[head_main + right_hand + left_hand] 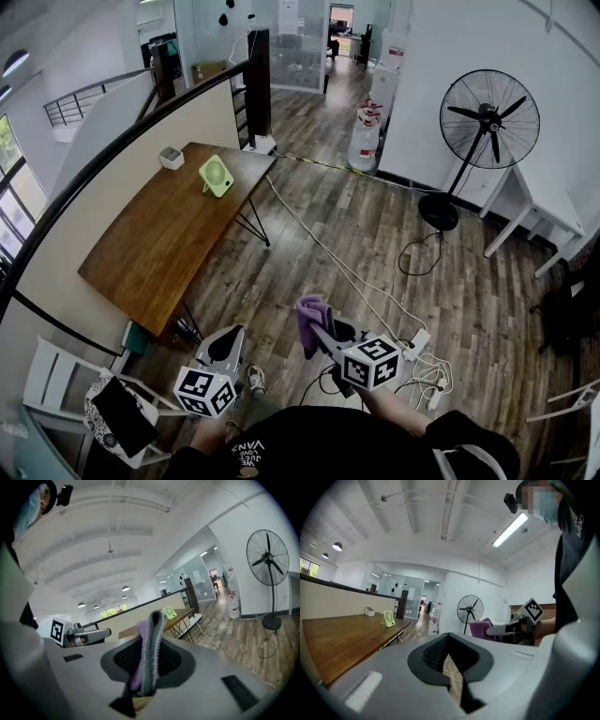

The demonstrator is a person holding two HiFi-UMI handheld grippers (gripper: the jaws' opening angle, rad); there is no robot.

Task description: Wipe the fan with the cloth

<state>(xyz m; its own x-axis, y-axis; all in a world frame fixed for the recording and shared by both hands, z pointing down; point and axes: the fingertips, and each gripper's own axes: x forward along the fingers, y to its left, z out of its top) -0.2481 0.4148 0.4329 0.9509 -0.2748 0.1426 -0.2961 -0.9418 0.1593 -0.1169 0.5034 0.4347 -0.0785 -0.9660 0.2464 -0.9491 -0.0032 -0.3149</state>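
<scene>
A small green desk fan (216, 175) stands on the far end of the wooden table (155, 253); it shows tiny as the green fan (388, 618) in the left gripper view and behind the cloth as the fan (169, 613) in the right gripper view. My right gripper (317, 328) is shut on a folded purple and grey cloth (311, 319), which sticks up between its jaws as the cloth (149, 653). My left gripper (225, 345) is shut with nothing in it. Both grippers hang over the floor, well short of the table and fan.
A tall black pedestal fan (487, 122) stands by the right wall, its cable on the floor. A white box (171, 157) sits near the green fan. Cables and a power strip (417, 342) lie on the wooden floor. A white chair (66, 389) stands at lower left, white desk (548, 202) at right.
</scene>
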